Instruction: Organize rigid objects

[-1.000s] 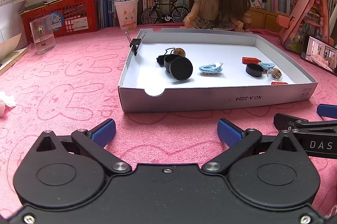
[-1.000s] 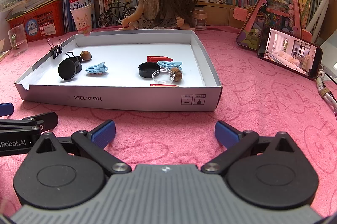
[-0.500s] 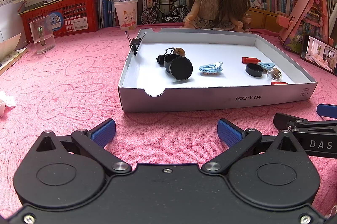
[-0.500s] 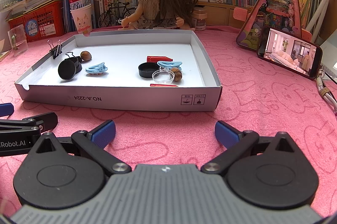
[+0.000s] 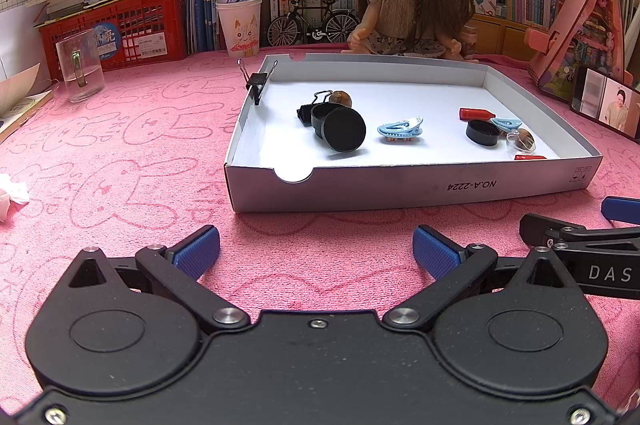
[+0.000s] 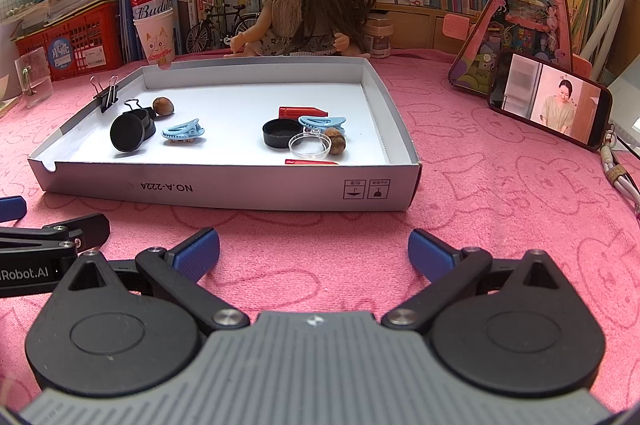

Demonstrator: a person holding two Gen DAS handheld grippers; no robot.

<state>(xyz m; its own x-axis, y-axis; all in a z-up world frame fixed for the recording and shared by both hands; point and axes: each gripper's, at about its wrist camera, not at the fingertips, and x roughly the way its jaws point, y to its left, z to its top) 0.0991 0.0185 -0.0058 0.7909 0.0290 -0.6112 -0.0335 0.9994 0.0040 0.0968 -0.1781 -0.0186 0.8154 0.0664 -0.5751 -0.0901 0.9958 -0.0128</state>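
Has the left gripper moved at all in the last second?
No. In the left wrist view the left gripper sits the same against the white tray, whose front wall and notch line up exactly as before, jaws open.

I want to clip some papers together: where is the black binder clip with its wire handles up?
In both views, the black metal binder clip is clamped upright on the white cardboard tray's far-left wall, just left of the black round box.

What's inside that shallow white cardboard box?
Inside the shallow white cardboard box: two black round caps, two blue clips, nuts, red pieces, a clear lid. The near wall hides the front floor strip.
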